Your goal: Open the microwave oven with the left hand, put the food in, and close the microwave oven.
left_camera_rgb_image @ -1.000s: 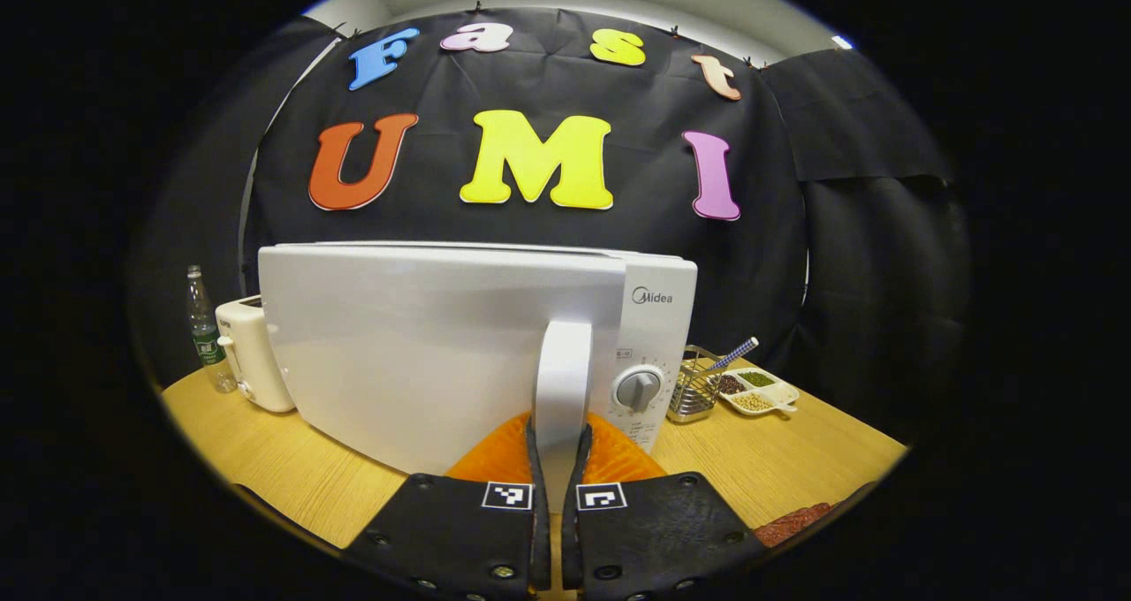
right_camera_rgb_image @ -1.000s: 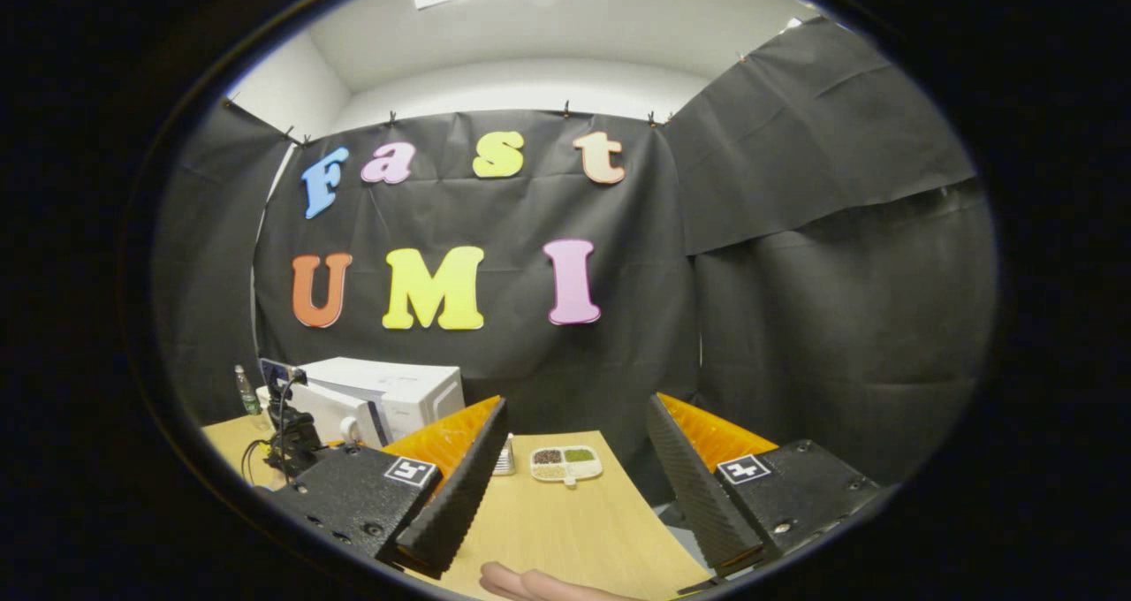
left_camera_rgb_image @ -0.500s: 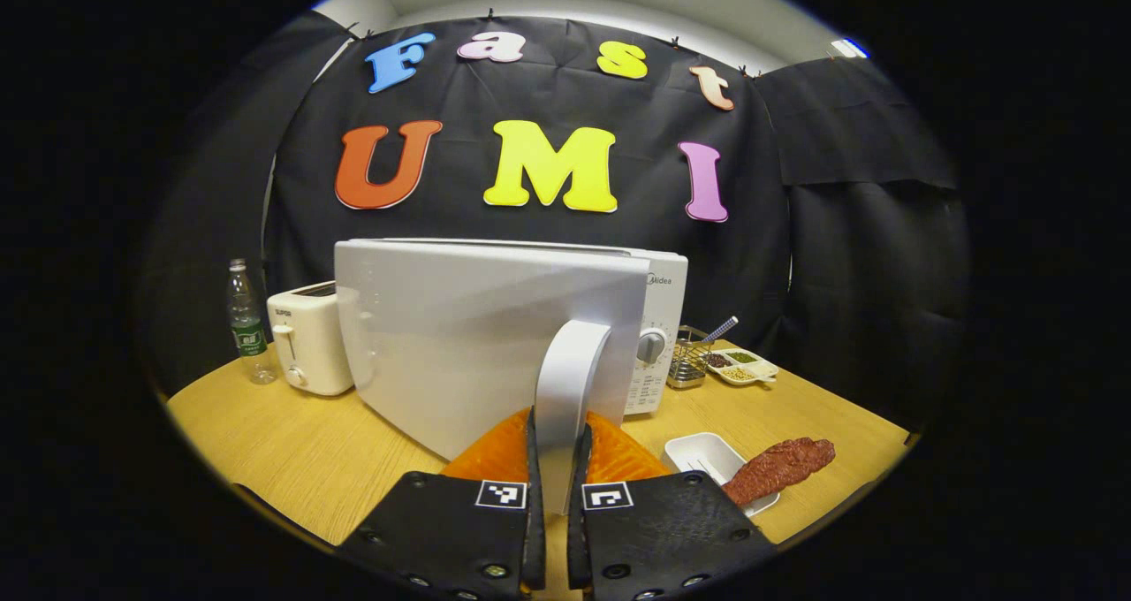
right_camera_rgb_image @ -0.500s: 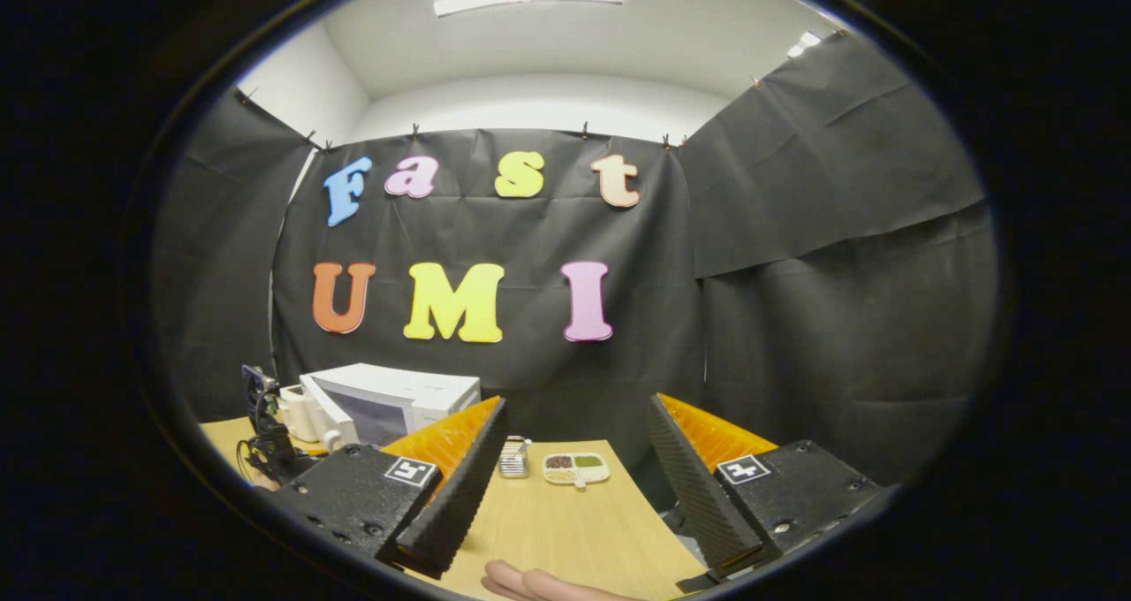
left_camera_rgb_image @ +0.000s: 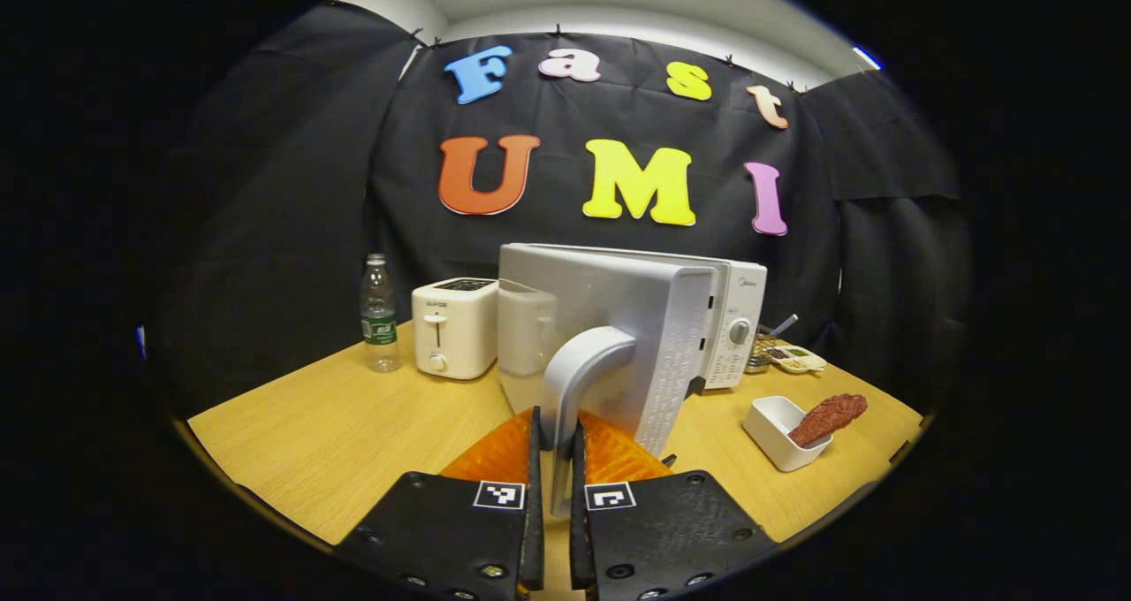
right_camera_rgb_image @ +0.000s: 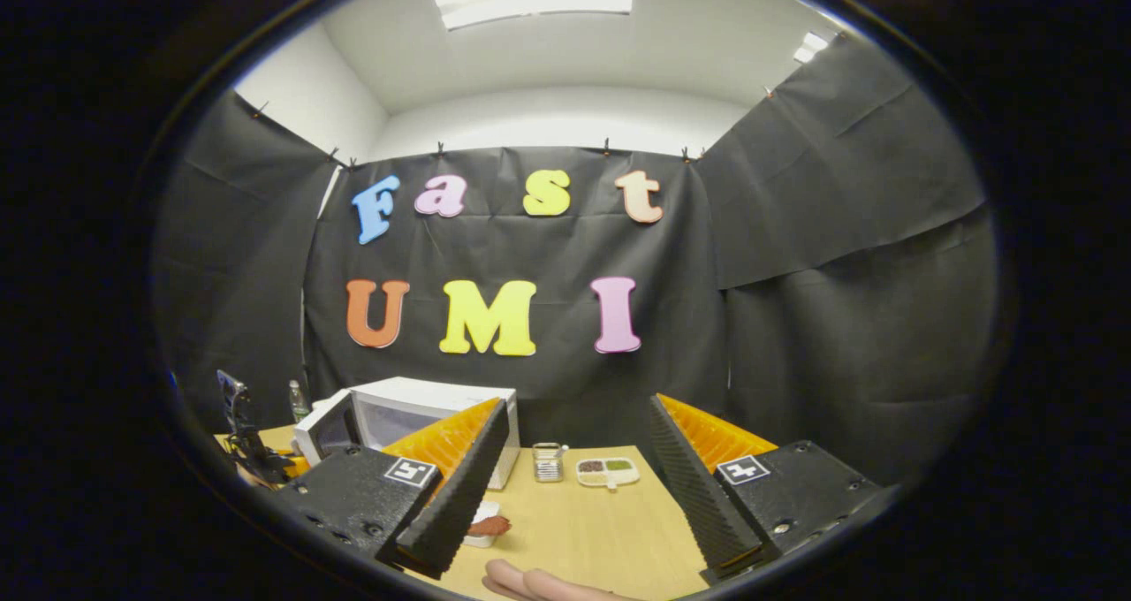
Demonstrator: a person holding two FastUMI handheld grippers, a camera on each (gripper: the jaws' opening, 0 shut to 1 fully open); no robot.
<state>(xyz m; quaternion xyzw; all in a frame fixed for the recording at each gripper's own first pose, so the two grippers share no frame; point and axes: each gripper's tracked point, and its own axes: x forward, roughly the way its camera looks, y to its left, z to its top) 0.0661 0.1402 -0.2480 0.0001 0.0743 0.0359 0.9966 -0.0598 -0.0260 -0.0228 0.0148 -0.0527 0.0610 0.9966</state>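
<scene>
- Wooden counter (left_camera_rgb_image: 318,433) stands inside black cloth walls.
- White microwave door (left_camera_rgb_image: 610,336) hangs open ahead.
- Left hand-held gripper (left_camera_rgb_image: 554,460) pinches the door handle (left_camera_rgb_image: 579,371).
- Right hand-held gripper (right_camera_rgb_image: 574,468) gapes, holding nothing.

The left gripper (left_camera_rgb_image: 554,460) is clamped on the white door handle (left_camera_rgb_image: 579,380), both fingers pressing its lower end from either side. The microwave door (left_camera_rgb_image: 610,327) stands swung well out from the microwave (left_camera_rgb_image: 738,318), its perforated inner edge facing right. On the wooden counter (left_camera_rgb_image: 327,433), left of the door, sits a white toaster (left_camera_rgb_image: 453,327), and further left a clear water bottle (left_camera_rgb_image: 379,314) stands upright. Over on the right, a white dish (left_camera_rgb_image: 778,429) holds a reddish piece of food (left_camera_rgb_image: 826,417), which rests tilted across the dish's rim. Behind it, near the microwave's control panel, there's a divided snack tray (left_camera_rgb_image: 795,359).
</scene>
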